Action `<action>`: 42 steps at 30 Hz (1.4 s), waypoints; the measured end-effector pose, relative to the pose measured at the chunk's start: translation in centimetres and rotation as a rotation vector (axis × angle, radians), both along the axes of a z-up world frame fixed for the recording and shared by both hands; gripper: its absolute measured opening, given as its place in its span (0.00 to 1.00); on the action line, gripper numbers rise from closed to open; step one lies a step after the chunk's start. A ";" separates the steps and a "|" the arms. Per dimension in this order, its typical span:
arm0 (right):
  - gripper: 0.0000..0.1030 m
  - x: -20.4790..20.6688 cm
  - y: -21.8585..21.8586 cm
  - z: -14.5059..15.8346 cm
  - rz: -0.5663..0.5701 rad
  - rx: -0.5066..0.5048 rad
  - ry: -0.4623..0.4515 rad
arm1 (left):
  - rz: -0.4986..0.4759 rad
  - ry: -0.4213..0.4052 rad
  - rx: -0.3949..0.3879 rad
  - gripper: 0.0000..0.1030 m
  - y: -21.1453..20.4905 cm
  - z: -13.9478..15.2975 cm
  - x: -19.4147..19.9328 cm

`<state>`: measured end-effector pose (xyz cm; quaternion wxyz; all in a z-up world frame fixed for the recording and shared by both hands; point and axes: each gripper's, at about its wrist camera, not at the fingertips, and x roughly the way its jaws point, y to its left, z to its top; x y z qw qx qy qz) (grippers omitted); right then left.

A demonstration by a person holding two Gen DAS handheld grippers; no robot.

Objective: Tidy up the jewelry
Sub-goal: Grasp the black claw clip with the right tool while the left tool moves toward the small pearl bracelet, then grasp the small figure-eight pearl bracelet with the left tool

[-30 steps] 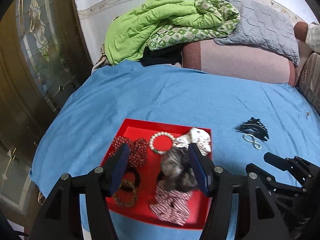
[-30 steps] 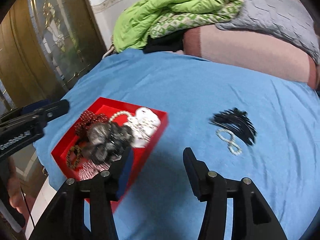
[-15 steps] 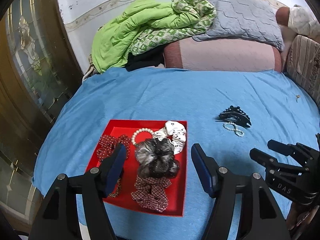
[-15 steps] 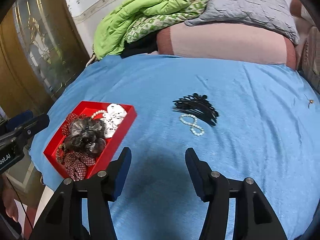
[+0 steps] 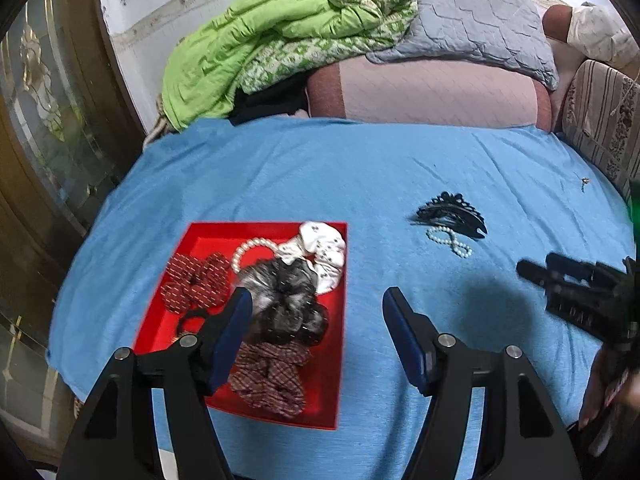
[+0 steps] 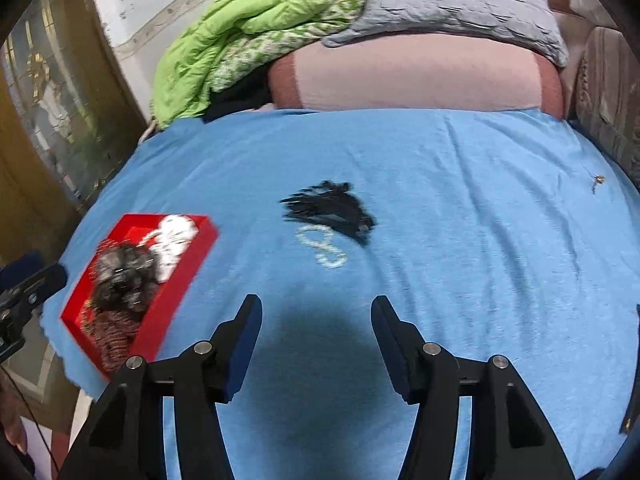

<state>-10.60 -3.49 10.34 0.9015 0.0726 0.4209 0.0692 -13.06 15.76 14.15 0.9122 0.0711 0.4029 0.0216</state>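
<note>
A red tray (image 5: 200, 236) sits on a bed covered by a blue sheet (image 5: 320, 176), near its left edge, holding a heap of hair accessories and jewelry. Inside the tray lie a white pearl bracelet (image 5: 256, 246) toward the far side, a white patterned scrunchie (image 5: 326, 250) against the far right corner, a dark red dotted scrunchie (image 5: 194, 282) on the left, a grey-black furry scrunchie (image 5: 286, 300) in the middle and a plaid scrunchie (image 5: 270, 376) at the near end. The furry scrunchie overlaps both the white one and the plaid one.

Well apart from the tray, to its right on the bare sheet, a black claw hair clip (image 5: 452, 216) lies with a small pearl loop (image 5: 450, 242) twisted into a figure eight just beside it, touching its near edge.

The left tongs (image 5: 316, 308) hang spread wide and empty above the tray's right side, the left finger over the furry scrunchie. The right tongs (image 6: 316, 320), also spread and empty, hover over bare sheet on the near side of the clip and pearl loop, casting a dark shadow below; that view is blurred.

At the head of the bed a green quilt (image 5: 256, 40), a grey quilted pillow (image 5: 472, 20) and a pink bolster (image 5: 432, 92) are piled against the wall
</note>
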 end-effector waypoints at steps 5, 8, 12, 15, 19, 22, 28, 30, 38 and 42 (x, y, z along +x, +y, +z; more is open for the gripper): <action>0.60 2.7 -2.7 -0.4 -0.036 0.000 0.015 | -0.017 0.033 -0.039 0.65 -0.8 -1.9 0.8; 0.60 5.6 -3.1 -0.6 -0.021 0.007 0.017 | -0.031 0.049 -0.062 0.65 -1.2 -2.8 1.3; 0.60 10.2 -1.8 -1.3 0.051 0.029 0.045 | -0.053 0.070 -0.061 0.65 -1.8 -3.8 2.0; 0.60 12.9 -0.3 -2.3 0.113 0.040 0.075 | -0.062 0.081 -0.055 0.65 -2.0 -4.5 2.6; 0.60 15.1 1.4 -4.2 0.178 0.033 0.130 | -0.066 0.092 -0.062 0.65 -2.1 -5.0 3.6; 0.54 16.0 1.6 -5.4 0.175 0.036 0.161 | -0.071 0.108 -0.083 0.65 -2.3 -5.3 4.4; 0.28 15.0 -0.9 -5.6 0.078 0.062 0.166 | -0.104 0.136 -0.134 0.65 -4.1 -6.1 6.9; 0.28 14.1 -2.1 -5.3 0.043 0.038 0.161 | -0.118 0.159 -0.147 0.65 -5.2 -6.8 8.0; 0.30 8.8 -6.5 -4.5 -0.070 -0.110 0.112 | -0.176 0.220 -0.232 0.60 -9.8 -9.7 13.0; 0.34 7.8 -7.7 -5.4 -0.079 -0.073 0.087 | -0.200 0.263 -0.231 0.47 -12.1 -11.6 15.7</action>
